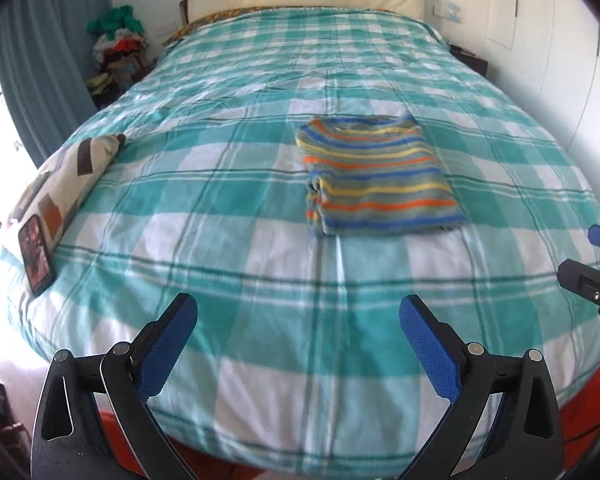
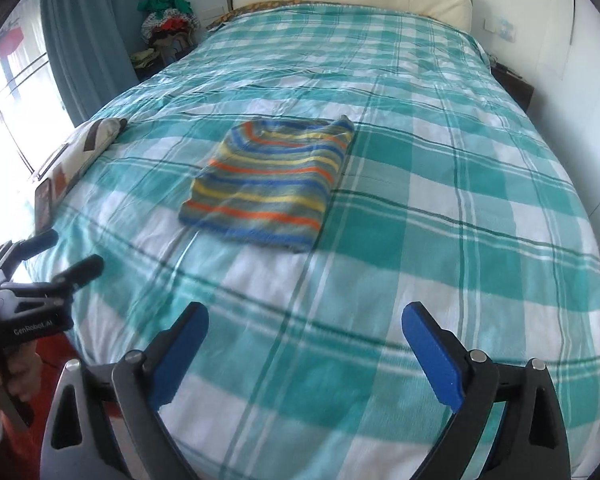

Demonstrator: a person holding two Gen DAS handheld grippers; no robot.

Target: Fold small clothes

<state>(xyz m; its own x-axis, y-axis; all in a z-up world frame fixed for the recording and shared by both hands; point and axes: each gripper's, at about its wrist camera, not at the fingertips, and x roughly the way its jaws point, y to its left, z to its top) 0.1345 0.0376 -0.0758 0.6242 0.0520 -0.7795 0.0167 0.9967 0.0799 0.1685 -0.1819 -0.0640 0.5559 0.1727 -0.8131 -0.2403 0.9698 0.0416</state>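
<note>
Lying folded at mid-frame on the bed (image 1: 260, 280), the striped top (image 1: 380, 178) looks finished; both the left hand-held gripper (image 1: 298, 312) and right hand-held gripper (image 2: 304, 320) hang spread, empty, near the lower edge. Fetching another garment seems next.

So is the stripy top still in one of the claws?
No, the stripy top lies folded on the checked bed cover, and both the left claw and right claw are open and empty.

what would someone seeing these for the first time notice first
A folded striped sweater lies flat near the middle of a bed, on a teal and white checked cover. Both grippers, left and right, hang open and empty over the near edge.
</note>
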